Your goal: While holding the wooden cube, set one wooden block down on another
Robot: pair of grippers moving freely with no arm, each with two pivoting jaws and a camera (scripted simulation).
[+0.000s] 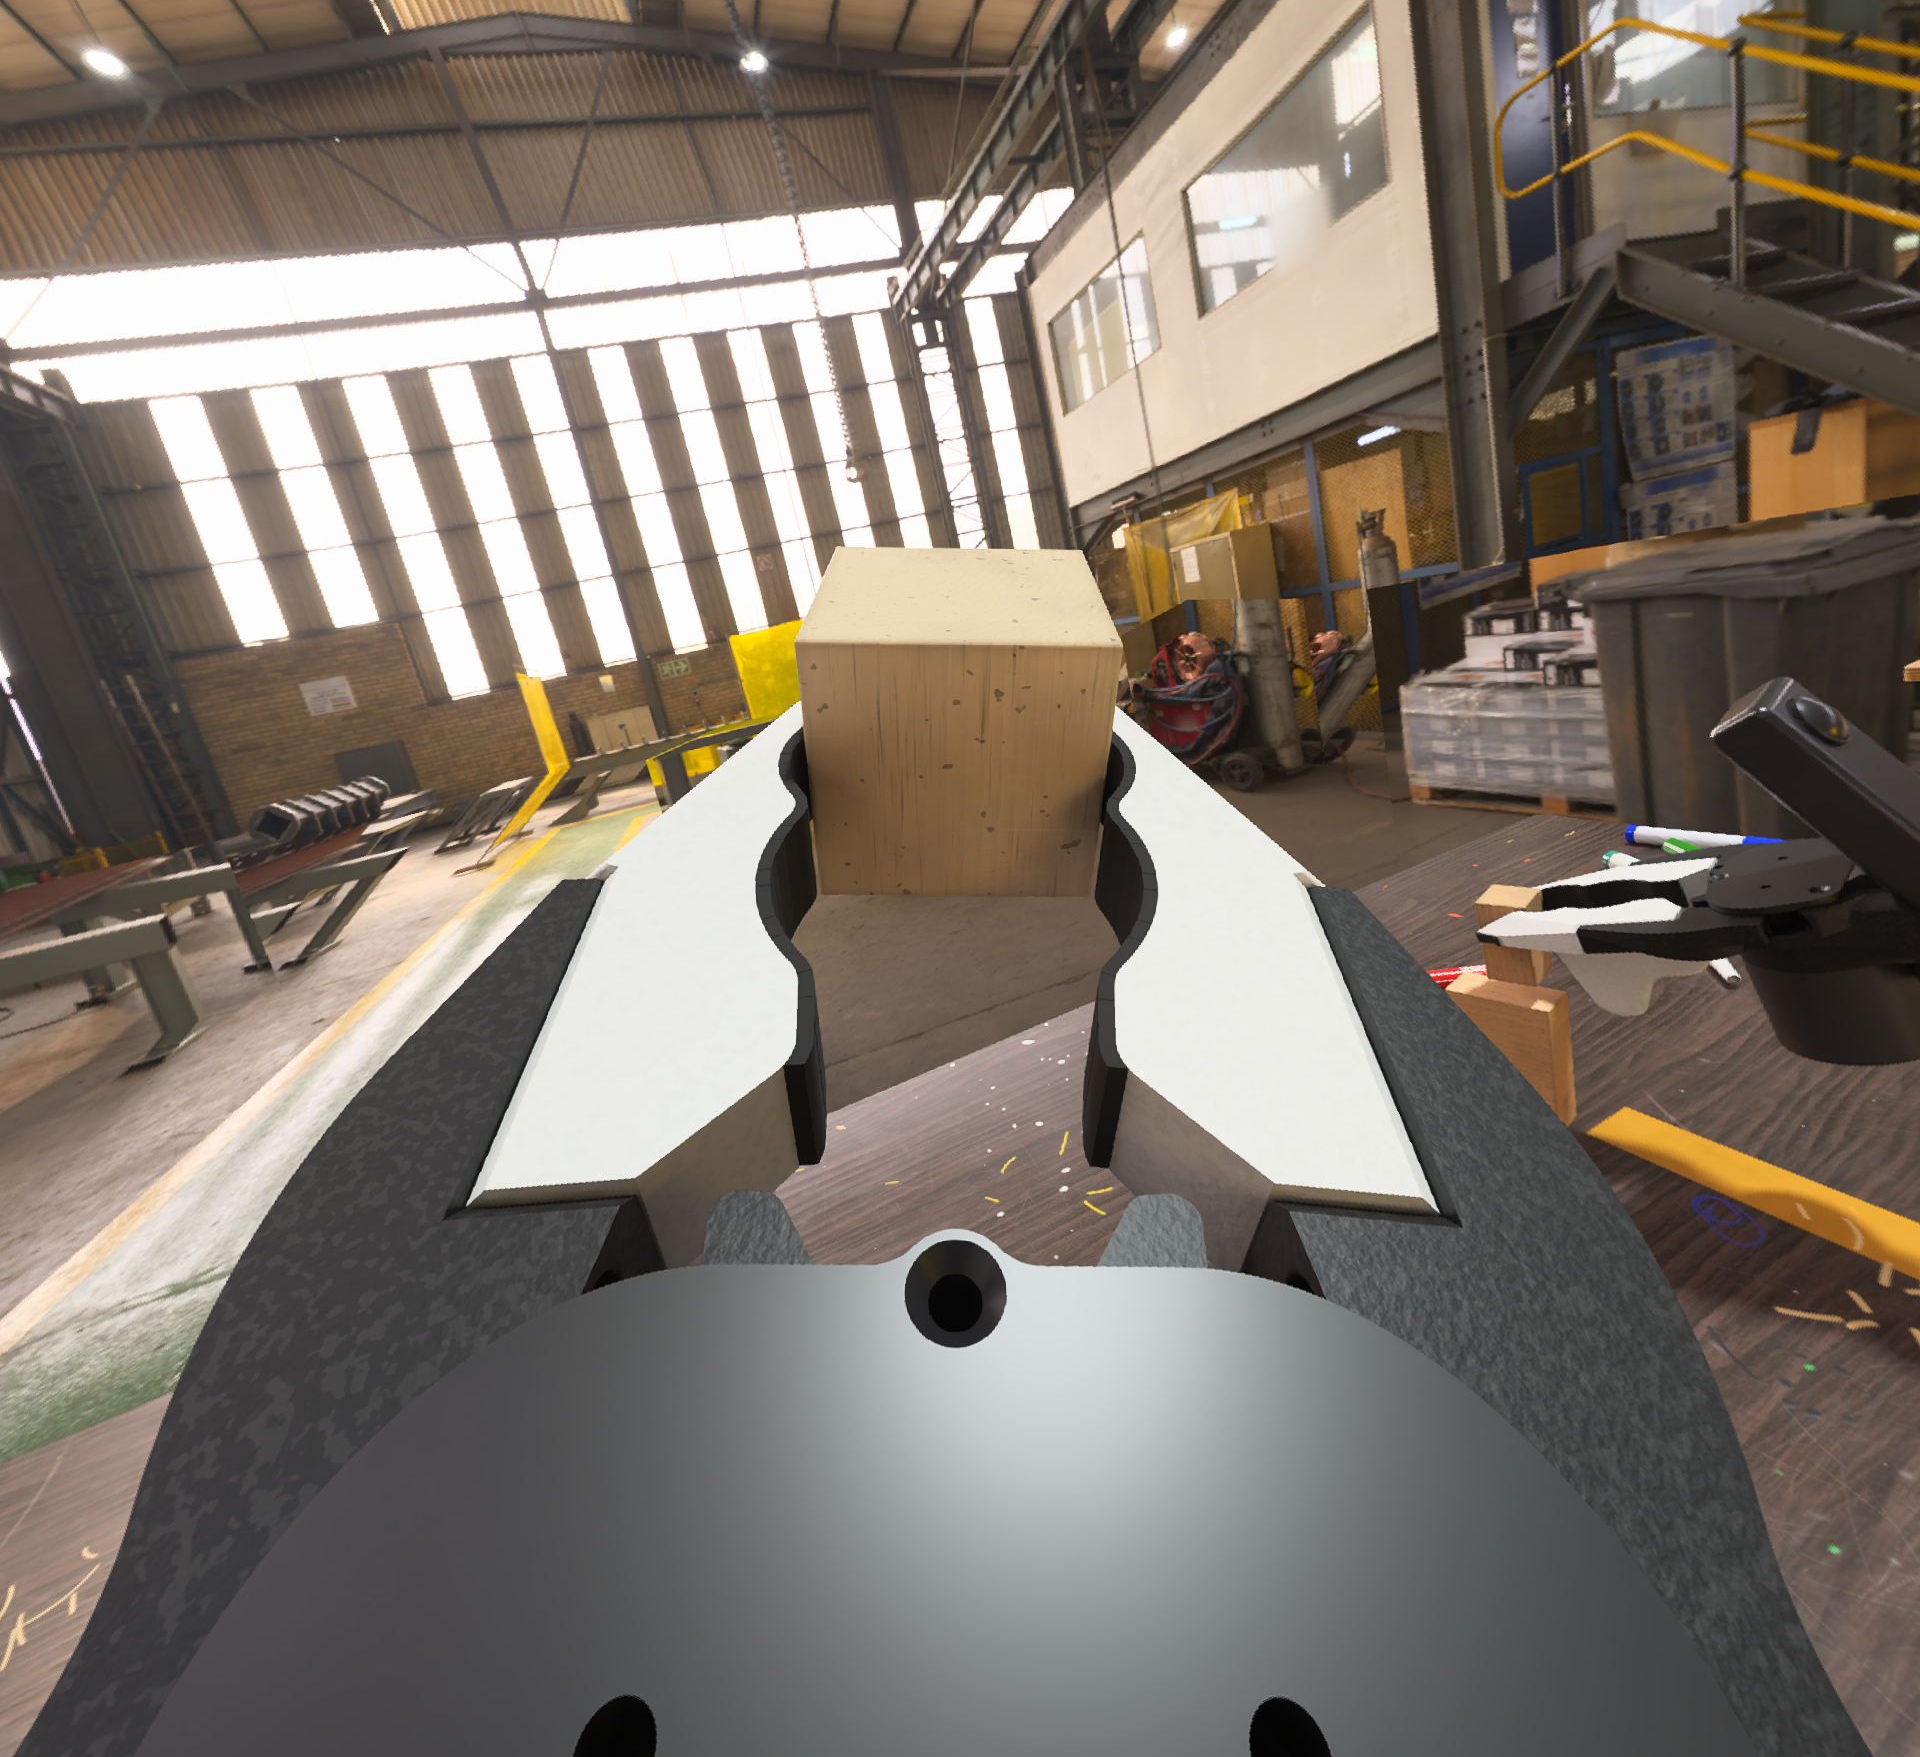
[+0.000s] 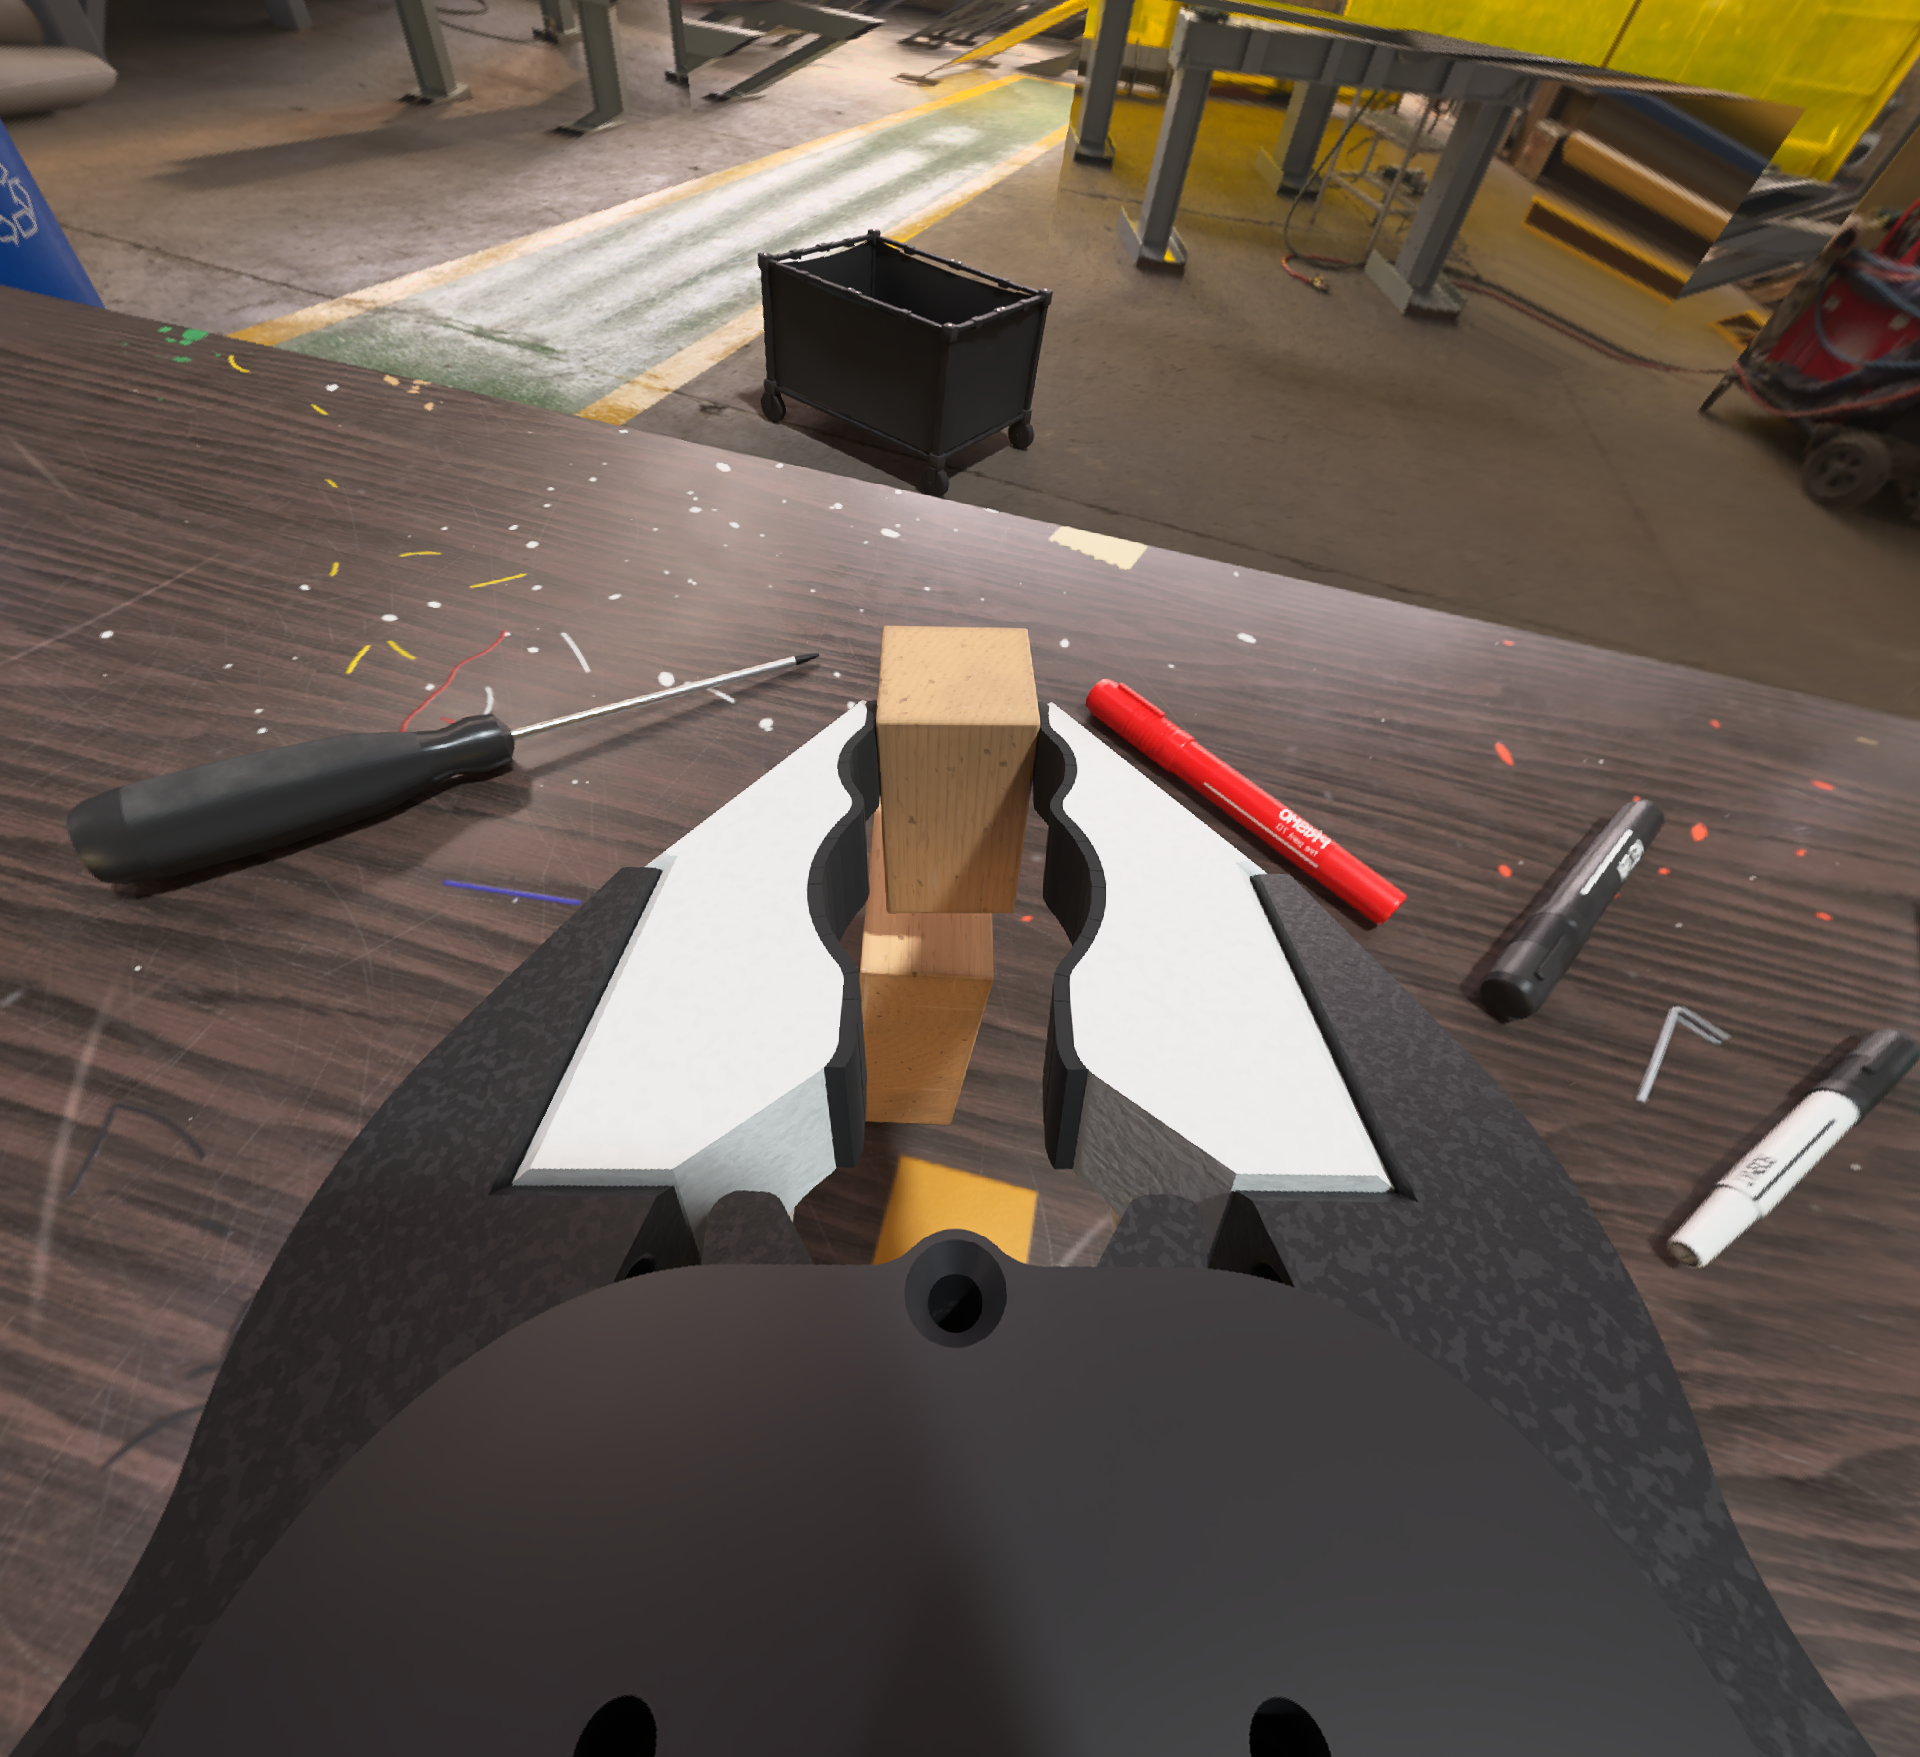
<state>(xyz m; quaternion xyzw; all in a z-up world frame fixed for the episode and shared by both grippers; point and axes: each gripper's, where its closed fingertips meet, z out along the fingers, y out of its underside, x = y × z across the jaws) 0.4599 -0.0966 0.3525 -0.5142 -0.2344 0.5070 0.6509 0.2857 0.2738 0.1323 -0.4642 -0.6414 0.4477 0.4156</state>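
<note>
My left gripper (image 1: 956, 741) is shut on a pale wooden cube (image 1: 956, 731) and holds it at its fingertips, raised above the dark table (image 1: 935, 1136). My right gripper (image 2: 956, 720) is shut on a small wooden block (image 2: 956, 772), upright, directly over a second wooden block (image 2: 920, 1021) that stands on the table. The held block's bottom is at the lower block's top; I cannot tell if they touch. The left wrist view shows the right gripper (image 1: 1517, 912) off to the right with its block (image 1: 1507, 902) over the lower block (image 1: 1522, 1032).
On the table lie a black screwdriver (image 2: 291, 798) to the left, and a red marker (image 2: 1242, 798), a black marker (image 2: 1569, 907), a hex key (image 2: 1673, 1053) and a white marker (image 2: 1787, 1157) to the right. A yellow strip (image 1: 1756, 1188) lies near the blocks. The table's far edge (image 2: 1039, 523) is close behind them.
</note>
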